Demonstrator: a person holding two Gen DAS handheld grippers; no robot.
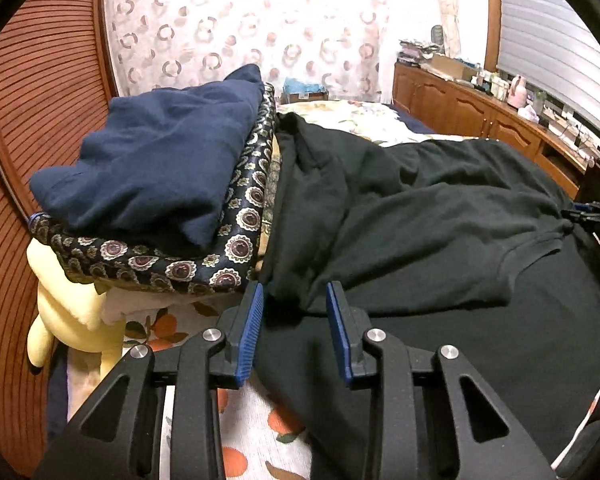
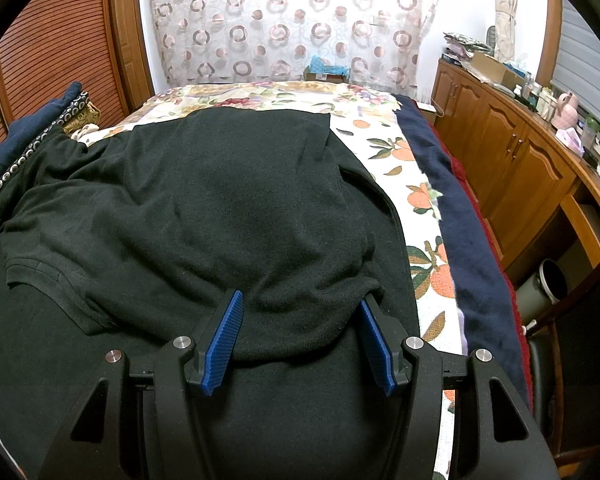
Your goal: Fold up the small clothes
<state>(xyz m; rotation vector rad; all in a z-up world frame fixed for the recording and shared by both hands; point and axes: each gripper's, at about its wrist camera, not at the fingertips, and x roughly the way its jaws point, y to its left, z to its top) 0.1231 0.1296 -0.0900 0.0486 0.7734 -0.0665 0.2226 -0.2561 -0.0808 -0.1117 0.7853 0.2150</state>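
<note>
On the bed (image 2: 384, 136), our right gripper (image 2: 300, 306) pinches a black shirt (image 2: 220, 200) fold; left gripper (image 1: 295, 296) sits narrow over its edge, empty. We should pull both corners evenly.

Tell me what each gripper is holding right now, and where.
Right gripper: bunched near edge of the black shirt. Left gripper: shirt's corner lies between its pads, grip unclear.

Black shirt (image 2: 204, 208), orange-fruit bedsheet (image 2: 400, 152)
</note>
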